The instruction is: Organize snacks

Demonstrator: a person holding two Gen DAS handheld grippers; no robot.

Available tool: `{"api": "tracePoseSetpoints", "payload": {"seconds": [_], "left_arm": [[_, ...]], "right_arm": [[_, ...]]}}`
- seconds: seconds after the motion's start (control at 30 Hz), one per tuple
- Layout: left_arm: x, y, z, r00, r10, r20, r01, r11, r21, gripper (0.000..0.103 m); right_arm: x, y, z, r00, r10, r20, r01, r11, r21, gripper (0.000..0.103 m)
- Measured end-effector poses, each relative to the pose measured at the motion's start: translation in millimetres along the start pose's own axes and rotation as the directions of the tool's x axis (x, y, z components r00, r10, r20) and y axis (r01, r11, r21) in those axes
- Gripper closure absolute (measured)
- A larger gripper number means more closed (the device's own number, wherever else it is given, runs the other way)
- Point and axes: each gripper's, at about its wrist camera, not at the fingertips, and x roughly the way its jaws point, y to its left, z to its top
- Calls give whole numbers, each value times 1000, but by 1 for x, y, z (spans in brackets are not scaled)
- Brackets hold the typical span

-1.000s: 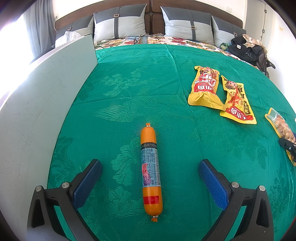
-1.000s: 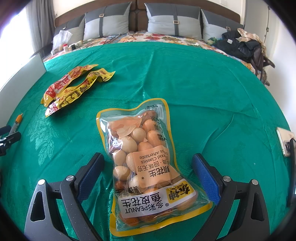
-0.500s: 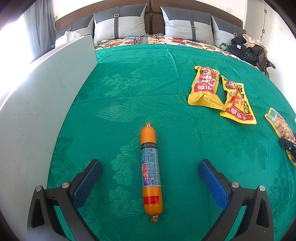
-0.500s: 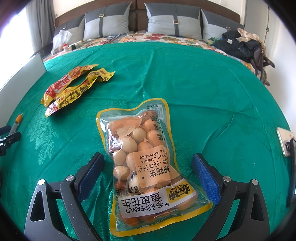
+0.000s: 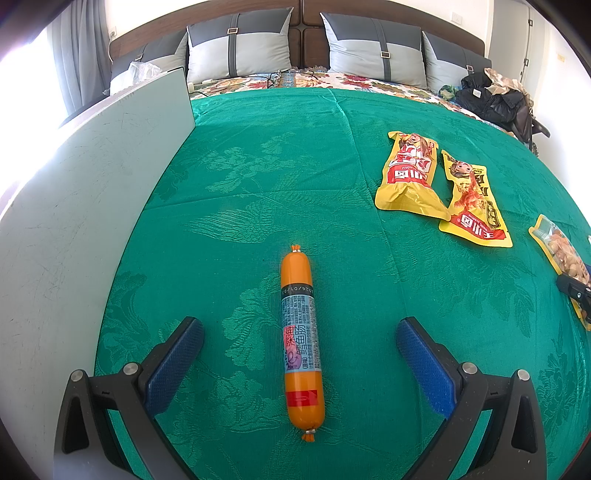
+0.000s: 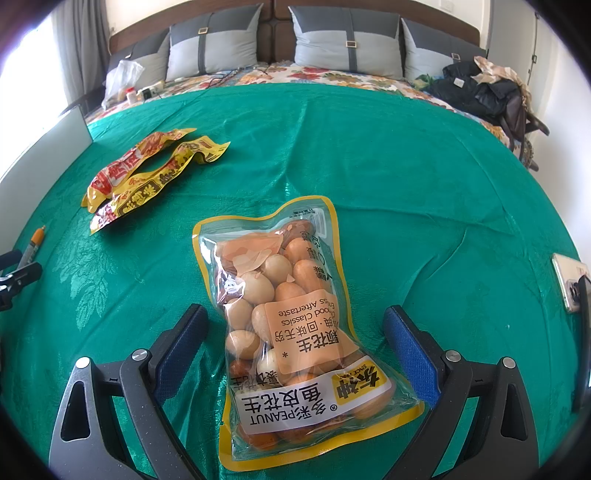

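Lying lengthwise between the spread fingers of the left gripper [image 5: 300,341] on the green brocade bedspread [image 5: 295,166], the orange plastic-cased sausage stick [image 5: 301,341] points straight ahead, while the right gripper [image 6: 295,332], likewise spread, straddles the clear yellow-edged peanut bag [image 6: 295,325].

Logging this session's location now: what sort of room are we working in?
A bedroom, most likely. The snacks lie on a green bedspread over a bed, with grey pillows against a dark headboard, and a pile of clothes at the far right edge.
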Motion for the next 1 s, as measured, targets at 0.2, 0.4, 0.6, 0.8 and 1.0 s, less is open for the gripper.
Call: {"api": "tracePoseSetpoints", "payload": {"seconds": [0.2, 0.4, 0.6, 0.8, 1.0], "left_arm": [[0, 0, 0, 1000, 0, 0, 0, 1000, 0, 0], [0, -1, 0, 1000, 1, 0, -1, 1000, 0, 0], [0, -1, 0, 1000, 0, 0, 0, 1000, 0, 0], [-1, 0, 0, 1000, -1, -21, 1, 1000, -4, 0], [0, 1, 7, 979, -34, -203, 46, 997, 59, 0]], "right_arm": [[0, 0, 0, 1000, 0, 0, 0, 1000, 0, 5], [0, 0, 0, 1000, 0, 0, 0, 1000, 0, 5], [0, 0, 0, 1000, 0, 0, 0, 1000, 0, 5], [0, 0, 0, 1000, 0, 0, 0, 1000, 0, 5], [0, 1, 3, 999, -11, -49, 12, 1000, 10, 5]]}}
